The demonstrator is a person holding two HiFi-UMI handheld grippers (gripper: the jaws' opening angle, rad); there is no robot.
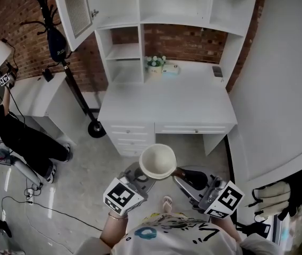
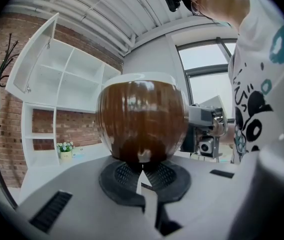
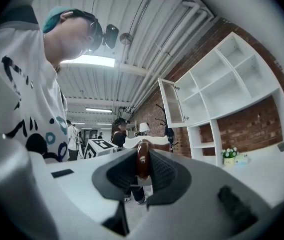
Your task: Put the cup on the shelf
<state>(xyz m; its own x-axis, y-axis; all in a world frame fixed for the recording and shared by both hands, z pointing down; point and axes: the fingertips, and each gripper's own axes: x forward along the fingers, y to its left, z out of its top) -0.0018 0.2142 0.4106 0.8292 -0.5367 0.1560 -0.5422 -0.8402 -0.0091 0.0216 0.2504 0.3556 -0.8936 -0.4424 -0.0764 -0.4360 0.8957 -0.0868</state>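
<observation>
Two claws are gripping one cup (image 1: pixel 157 162) in the air, at 6 o'clock from the white bench (image 1: pixel 166 102) in the head view. The cup is sitting upright, its pale opening facing up and its brown outside showing in the left gripper view (image 2: pixel 142 119).

The left claw (image 1: pixel 141 176) is reaching in from 7 o'clock of the cup. In its own view the left claw (image 2: pixel 141 166) is closing on the cup's base, with the pads standing almost together.

The right claw (image 1: pixel 178 172) is reaching in from 4 o'clock. In its own view the right claw (image 3: pixel 142 168) is pinching the cup's brown handle (image 3: pixel 142 159) between its two pads, which are standing slightly apart around it.

The shelf unit (image 1: pixel 140 15) is standing on the back of the bench, at 12 o'clock from the cup and well apart from it, against a brick wall (image 1: pixel 182 41). One cabinet door (image 1: pixel 76 9) is hanging open at the unit's upper left. A small flower pot (image 1: pixel 155 67) is sitting on the bench under the shelves. A coat stand (image 1: pixel 60 41) is standing at 10 o'clock from the bench.
</observation>
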